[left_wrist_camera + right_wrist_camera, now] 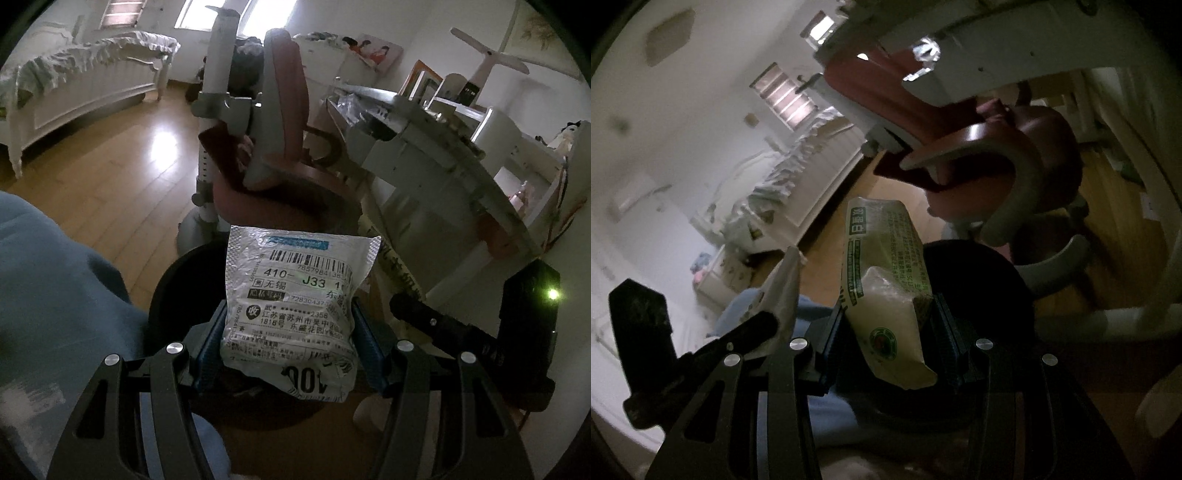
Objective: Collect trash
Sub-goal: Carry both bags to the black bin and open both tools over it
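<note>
My left gripper [290, 343] is shut on a silver courier bag [295, 310] with a barcode label, held above a round black bin [177, 291]. My right gripper [886, 339] is shut on a cream food packet [886, 280] with green print, held above the same black bin [979, 280]. The right gripper's body shows at the right of the left wrist view [480, 325]. The left gripper's body [683, 350] and an edge of the courier bag [785, 291] show at the left of the right wrist view.
A pink and grey desk chair [273, 147] stands just behind the bin, beside a white desk [443, 147] with clutter. A white bed [81, 85] stands across the wooden floor [122, 177]. The person's blue-clad leg [55, 295] is at the left.
</note>
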A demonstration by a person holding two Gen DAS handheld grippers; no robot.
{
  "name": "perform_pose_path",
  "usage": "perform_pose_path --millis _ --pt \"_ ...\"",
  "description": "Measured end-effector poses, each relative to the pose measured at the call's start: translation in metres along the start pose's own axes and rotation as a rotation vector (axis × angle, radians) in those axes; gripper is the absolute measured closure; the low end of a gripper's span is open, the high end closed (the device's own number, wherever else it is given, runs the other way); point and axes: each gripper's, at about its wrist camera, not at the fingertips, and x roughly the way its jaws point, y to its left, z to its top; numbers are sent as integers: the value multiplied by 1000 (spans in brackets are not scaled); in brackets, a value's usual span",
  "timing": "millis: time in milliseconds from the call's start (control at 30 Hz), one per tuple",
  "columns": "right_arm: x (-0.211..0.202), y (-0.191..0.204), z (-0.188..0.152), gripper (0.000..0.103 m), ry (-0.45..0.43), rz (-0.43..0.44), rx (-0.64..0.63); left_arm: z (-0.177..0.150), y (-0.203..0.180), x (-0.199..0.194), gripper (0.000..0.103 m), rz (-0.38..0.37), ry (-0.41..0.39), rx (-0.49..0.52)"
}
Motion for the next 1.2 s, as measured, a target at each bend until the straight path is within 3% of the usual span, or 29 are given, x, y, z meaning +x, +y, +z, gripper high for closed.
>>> perform_pose_path --millis 300,467,500,633,933,1200 --pt "16 -7 3 58 21 -9 11 5 2 20 40 -3 22 -13" --pt "29 -4 6 57 43 -29 -8 9 6 25 28 42 13 -19" --pt "32 -4 8 56 49 -40 -13 10 8 25 27 45 8 -24" --pt "37 -4 8 35 43 -48 6 10 12 22 27 44 18 -37" --pt "33 13 6 32 37 -45 -3 8 21 -11 27 25 -17 -60" --pt "22 52 -1 32 30 -26 -70 1 31 -48 27 -25 -58 -81"
